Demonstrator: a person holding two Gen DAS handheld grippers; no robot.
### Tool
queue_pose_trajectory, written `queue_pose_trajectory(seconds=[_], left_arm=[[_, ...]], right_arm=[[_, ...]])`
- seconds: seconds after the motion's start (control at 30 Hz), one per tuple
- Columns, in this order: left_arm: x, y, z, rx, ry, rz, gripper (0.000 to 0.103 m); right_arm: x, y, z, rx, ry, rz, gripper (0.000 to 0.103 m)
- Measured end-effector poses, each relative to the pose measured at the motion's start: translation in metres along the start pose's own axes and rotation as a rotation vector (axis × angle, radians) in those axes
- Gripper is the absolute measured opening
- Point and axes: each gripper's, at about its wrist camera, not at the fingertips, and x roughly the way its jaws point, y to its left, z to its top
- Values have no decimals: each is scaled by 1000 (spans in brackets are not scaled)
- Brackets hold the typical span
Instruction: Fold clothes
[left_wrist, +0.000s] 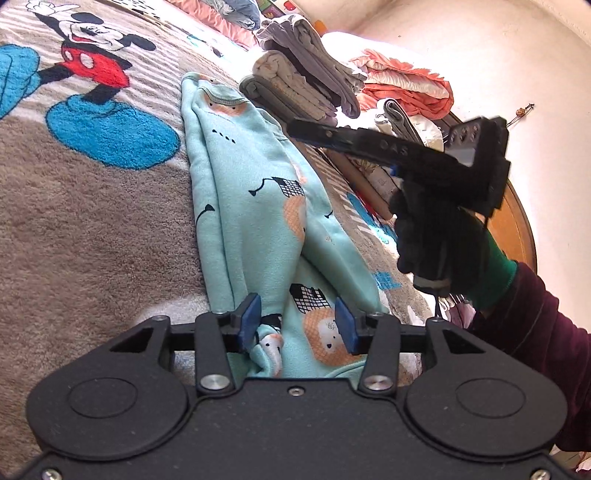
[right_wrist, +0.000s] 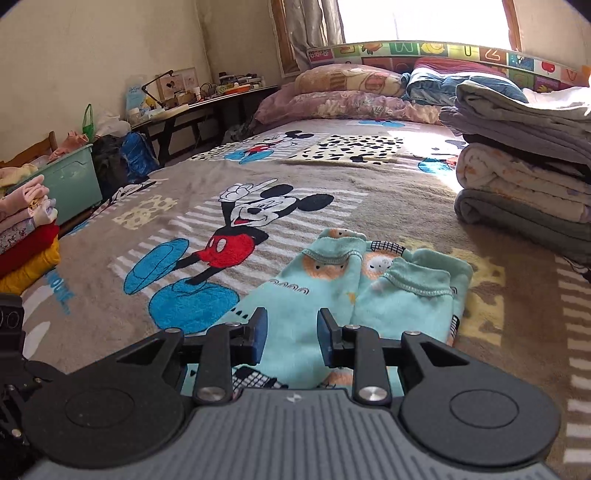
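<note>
Hovering over the mint trousers (left_wrist: 255, 206), both grippers' jaws gape apart, gripping nothing.

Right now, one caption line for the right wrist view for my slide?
Open right gripper poised over the mint printed garment lying on the cartoon-mouse blanket, folded stack at right.

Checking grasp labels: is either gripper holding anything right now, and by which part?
Nothing is held. Left gripper and right gripper are both open above the teal pajama pants, their fingers apart with no cloth pinched between them.
</note>
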Motion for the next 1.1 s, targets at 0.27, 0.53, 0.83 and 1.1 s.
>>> queue_pose_trajectory(seconds=[0.27, 0.53, 0.83, 1.1], left_arm=[[-15, 0, 3, -34, -92, -20, 54], [-41, 25, -12, -243, -142, 27, 58], [-30, 19, -26, -370, -140, 63, 53], [-30, 31, -33, -603, -170, 77, 36]], right_arm=[[-76, -14, -88, 317, -72, -50, 45], [-100, -40, -170, 822, -145, 82, 66], [-89, -36, -190, 1033, -175, 172, 65], [-74, -43, -190, 1089, -185, 188, 52]])
